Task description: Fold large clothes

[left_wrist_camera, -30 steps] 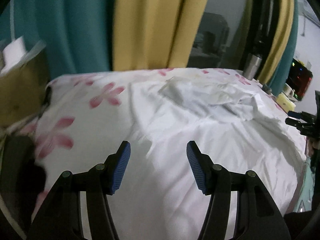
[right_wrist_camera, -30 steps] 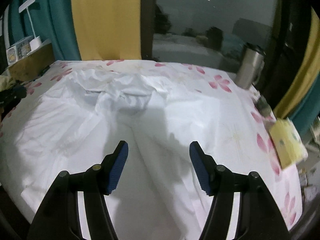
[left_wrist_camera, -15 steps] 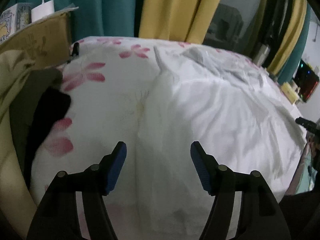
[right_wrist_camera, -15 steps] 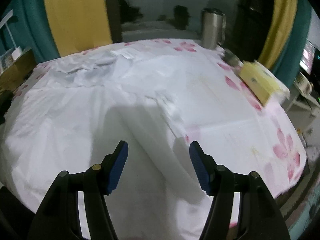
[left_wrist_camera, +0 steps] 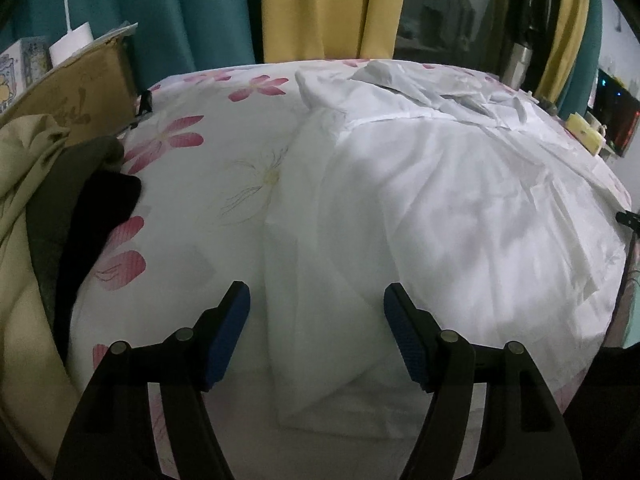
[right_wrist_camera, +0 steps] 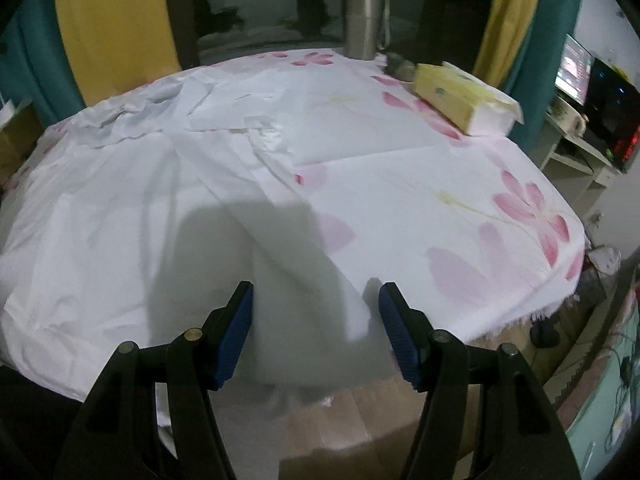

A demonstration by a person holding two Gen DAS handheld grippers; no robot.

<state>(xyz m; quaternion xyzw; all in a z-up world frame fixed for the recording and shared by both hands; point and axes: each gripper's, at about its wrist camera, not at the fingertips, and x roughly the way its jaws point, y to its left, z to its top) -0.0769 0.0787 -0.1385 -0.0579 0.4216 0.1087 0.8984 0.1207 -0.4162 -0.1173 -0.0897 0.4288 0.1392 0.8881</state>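
A large white garment [left_wrist_camera: 420, 200] lies spread and wrinkled over a table covered with a white cloth with pink flowers [left_wrist_camera: 208, 184]. It also shows in the right wrist view [right_wrist_camera: 132, 208]. My left gripper [left_wrist_camera: 316, 336] is open and empty, with the garment's near left hem between and below its blue pads. My right gripper [right_wrist_camera: 316, 332] is open and empty above the garment's near right corner, which hangs over the table's front edge.
A pile of dark and beige clothes [left_wrist_camera: 48, 216] and a cardboard box [left_wrist_camera: 72, 92] sit at the left. A steel tumbler [right_wrist_camera: 362, 24] and a yellow tissue pack [right_wrist_camera: 464, 100] stand at the far right of the table cloth [right_wrist_camera: 460, 208]. Curtains hang behind.
Both grippers have pulled back and swung outward toward the garment's near corners. Both stay open. The garment has not moved.
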